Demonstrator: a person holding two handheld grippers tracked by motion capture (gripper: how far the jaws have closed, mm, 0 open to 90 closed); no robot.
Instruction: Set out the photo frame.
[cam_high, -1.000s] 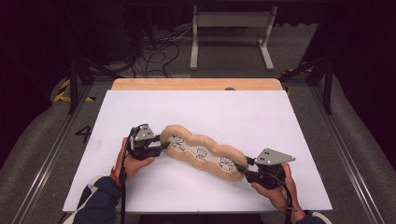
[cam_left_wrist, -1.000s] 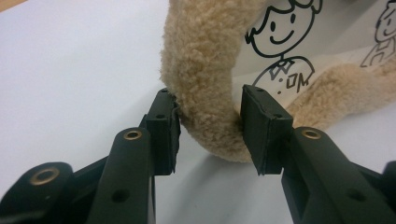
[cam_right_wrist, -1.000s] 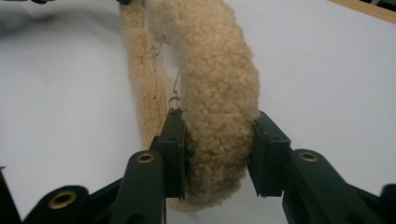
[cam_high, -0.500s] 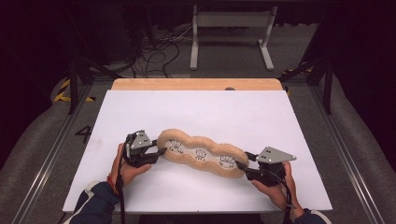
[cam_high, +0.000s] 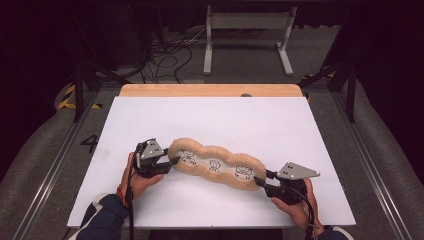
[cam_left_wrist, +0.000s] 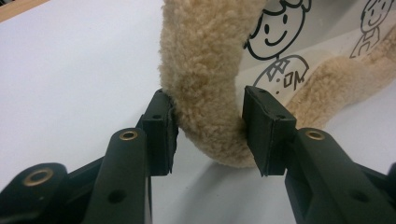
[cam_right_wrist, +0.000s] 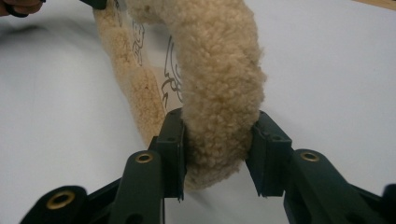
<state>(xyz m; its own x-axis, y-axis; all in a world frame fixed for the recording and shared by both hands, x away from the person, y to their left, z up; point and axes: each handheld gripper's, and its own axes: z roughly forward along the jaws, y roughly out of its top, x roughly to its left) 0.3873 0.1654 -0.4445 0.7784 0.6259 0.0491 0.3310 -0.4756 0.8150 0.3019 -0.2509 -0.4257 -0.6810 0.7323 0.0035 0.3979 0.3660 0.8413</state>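
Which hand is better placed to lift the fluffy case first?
Right, probably. The fingers of the right gripper have just been closing and squeeze the end of the fluffy case from both sides. The left gripper holds its end more lightly.

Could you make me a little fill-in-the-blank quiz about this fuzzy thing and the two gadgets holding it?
1. The fuzzy tan pouch lies on a ____ table.
2. Its clear middle panel shows ____ cartoon figures.
3. The left hand-held gripper and the right hand-held gripper clamp its opposite ____.
4. In the left gripper view, the nearest cartoon face is ____.

Missing words: white; three; ends; smiling
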